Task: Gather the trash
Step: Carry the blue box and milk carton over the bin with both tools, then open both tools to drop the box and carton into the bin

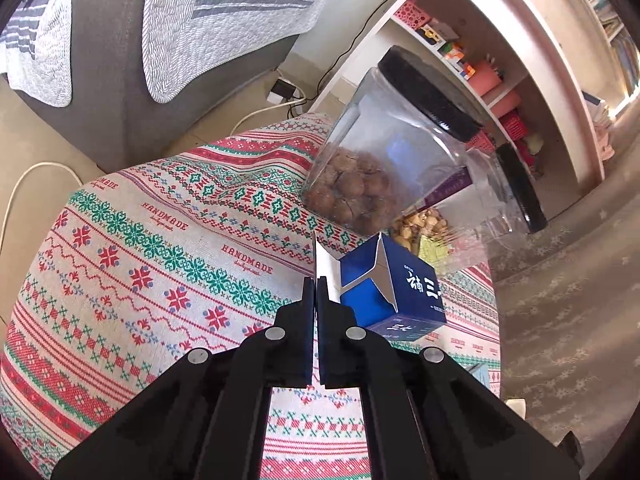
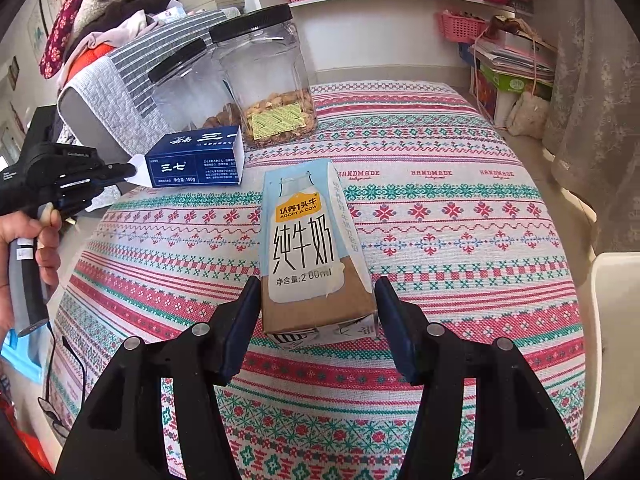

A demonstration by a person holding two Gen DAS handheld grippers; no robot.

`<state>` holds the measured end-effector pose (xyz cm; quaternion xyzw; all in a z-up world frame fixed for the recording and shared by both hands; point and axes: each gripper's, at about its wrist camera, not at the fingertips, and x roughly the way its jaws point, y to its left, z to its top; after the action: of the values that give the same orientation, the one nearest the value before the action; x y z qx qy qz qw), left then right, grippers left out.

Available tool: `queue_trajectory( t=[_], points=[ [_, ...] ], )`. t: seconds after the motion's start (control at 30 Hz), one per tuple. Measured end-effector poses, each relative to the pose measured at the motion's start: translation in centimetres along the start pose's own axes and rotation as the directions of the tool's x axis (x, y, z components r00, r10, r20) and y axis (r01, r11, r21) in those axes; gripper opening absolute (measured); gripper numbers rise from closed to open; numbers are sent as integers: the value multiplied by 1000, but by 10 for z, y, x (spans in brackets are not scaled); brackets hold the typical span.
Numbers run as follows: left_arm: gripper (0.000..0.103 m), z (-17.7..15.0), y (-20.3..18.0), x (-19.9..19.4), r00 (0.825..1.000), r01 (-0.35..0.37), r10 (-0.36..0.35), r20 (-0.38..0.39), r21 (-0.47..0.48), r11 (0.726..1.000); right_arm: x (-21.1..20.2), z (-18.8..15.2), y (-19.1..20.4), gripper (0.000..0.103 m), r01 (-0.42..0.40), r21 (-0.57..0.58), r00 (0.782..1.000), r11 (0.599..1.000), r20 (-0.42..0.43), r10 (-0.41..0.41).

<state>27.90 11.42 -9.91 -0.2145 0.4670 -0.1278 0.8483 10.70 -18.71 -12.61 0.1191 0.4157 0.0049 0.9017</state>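
While my left claw (image 1: 316,280) pinches the white end flap of the dark blue cardboard box with white writing (image 1: 394,292), my right claw (image 2: 316,300) waits around the pale blue and brown milk carton (image 2: 310,248). My left claw is shut tight on that thin flap. From my right side I can see the blue box (image 2: 196,158) hanging out past the claw tip, above the table's left edge, with its long side lying flat and pointing across towards the jars.

My right claw is open. Its two black fingers (image 2: 240,320) stand one on each side of the milk carton's near end. The left one looks like it is touching the carton, or almost. The right one has a small gap.

The carton lies flat on the red, green and white patterned tablecloth (image 2: 460,240). Its long side runs straight away from my right claw, so the fingers are already across its short side. That is the good way to grab it. I think I only need to squeeze, then lift.

My right claw is much nearer to the carton than my left one, which is busy anyway.

Two clear plastic jars with black lids (image 2: 266,80), with nuts inside, stand behind the blue box. They are not trash, I think, so I should leave them alone.
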Motion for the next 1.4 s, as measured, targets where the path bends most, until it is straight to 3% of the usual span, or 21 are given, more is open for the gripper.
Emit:
queue_trajectory(
  t=[0.23,0.4,0.53,0.73,0.83,1.13,1.3,1.4],
  points=[
    [1,-14,-40,-53,992,122,-121,44,-7,993,-53,10,-10,55,75,27,994,997,81,-77],
    [1,-34,-92,-75,975,219,-221,39,41,975,-97,6,-28,55,184,98,970,978,141,-197],
    [1,-61,-149,-73,962,273,-272,-23,124,954,-131,-10,-46,55,287,178,933,941,171,-317],
    [1,-109,-238,-46,930,362,-333,-153,242,900,-173,-55,-84,55,434,315,833,844,217,-510],
    [1,-139,-273,-29,918,385,-332,-217,297,874,-176,-72,-112,55,471,383,801,795,193,-567],
    [1,-217,-337,28,896,405,-267,-355,403,821,-173,-92,-203,55,491,532,774,690,97,-626],
    [1,-249,-362,59,889,402,-225,-399,444,800,-180,-96,-215,55,484,562,750,671,129,-649],
    [6,-275,-378,78,874,421,-211,-437,467,777,-177,-93,-221,56,491,556,751,671,121,-649]
  ],
)
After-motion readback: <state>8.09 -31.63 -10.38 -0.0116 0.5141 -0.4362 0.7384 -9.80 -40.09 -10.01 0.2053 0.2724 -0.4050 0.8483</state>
